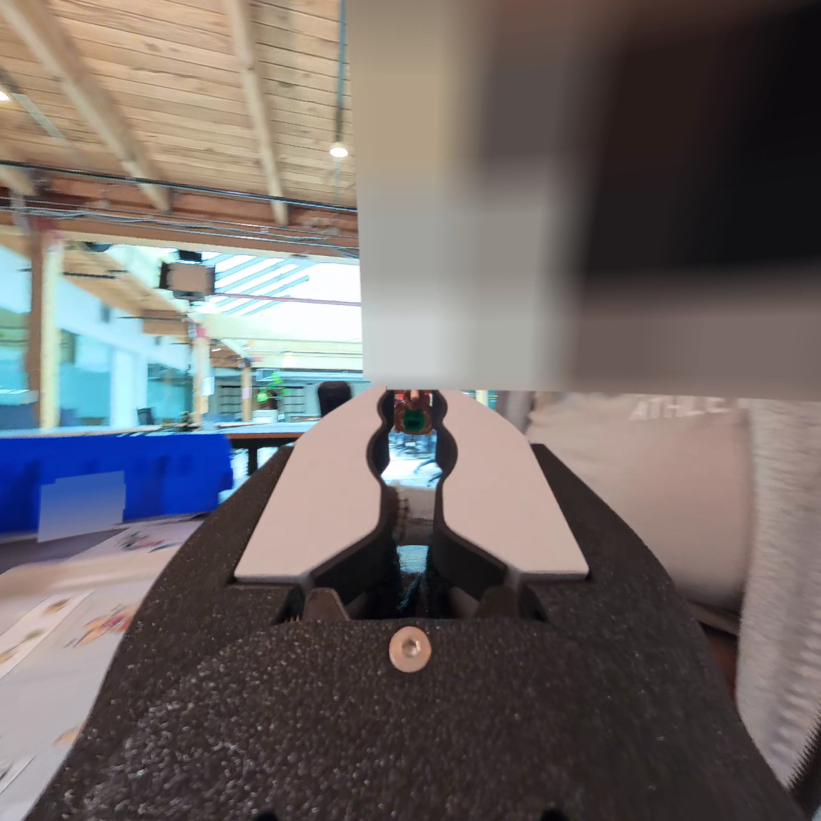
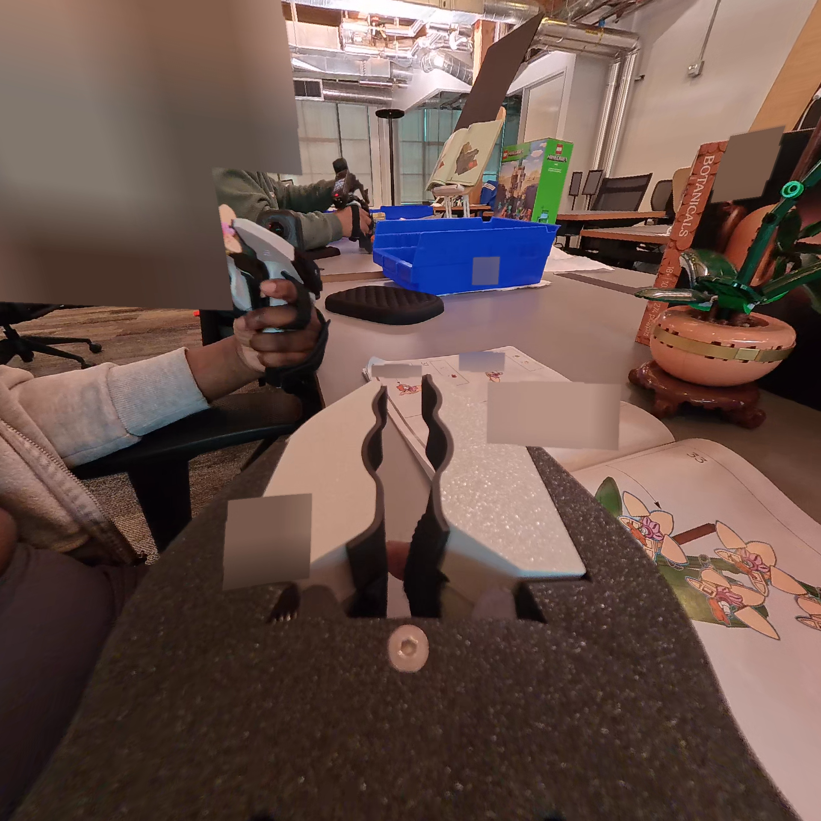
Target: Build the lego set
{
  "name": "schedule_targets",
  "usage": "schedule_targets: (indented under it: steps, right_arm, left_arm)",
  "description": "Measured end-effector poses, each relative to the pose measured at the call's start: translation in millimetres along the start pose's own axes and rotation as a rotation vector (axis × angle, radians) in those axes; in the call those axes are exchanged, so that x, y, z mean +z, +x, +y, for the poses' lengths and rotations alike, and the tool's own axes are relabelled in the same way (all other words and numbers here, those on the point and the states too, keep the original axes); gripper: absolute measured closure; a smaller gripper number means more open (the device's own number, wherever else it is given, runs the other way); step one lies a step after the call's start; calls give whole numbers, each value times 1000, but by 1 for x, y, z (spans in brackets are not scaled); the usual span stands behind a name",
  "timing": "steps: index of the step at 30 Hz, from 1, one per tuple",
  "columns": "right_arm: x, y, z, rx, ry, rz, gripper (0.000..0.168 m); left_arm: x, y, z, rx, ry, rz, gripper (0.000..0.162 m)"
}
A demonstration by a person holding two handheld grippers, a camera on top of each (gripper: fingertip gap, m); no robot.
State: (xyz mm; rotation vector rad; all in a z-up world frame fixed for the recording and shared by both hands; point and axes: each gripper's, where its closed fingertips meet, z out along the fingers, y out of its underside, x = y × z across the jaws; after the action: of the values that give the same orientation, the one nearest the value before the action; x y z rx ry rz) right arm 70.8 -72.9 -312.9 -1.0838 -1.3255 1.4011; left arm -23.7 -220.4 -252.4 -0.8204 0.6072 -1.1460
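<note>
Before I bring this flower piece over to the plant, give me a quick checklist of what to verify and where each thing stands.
1. Left gripper grasp: ok, shut on the small green and brown flower piece at its tips.
2. Right gripper free to help: ok, open and holding nothing.
3. Lego plant upright in its peach pot: ok, standing on the grey table.
4. Instruction booklet readable: ok, lying open on the table.
5. Piece seated squarely for attaching: cannot tell, too small and blurred.
6. Path to the plant: ok, only flat pages lie between.
</note>
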Motion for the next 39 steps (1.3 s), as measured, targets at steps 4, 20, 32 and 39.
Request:
schedule_targets:
  steps: [4, 20, 32, 39]
  right_arm:
    - [0, 0, 0, -2, 1, -1, 154]
    - [0, -1, 0, -9, 2, 1, 154]
    - [0, -1, 0, -12, 1, 2, 154]
    - [0, -1, 1, -11, -2, 2, 154]
  left_arm:
    - [3, 10, 0, -2, 2, 62, 147]
    - [9, 13, 17, -27, -90, 88, 147]
    - [10, 10, 23, -36, -118, 73, 147]
    - [11, 8, 26, -40, -135, 65, 147]
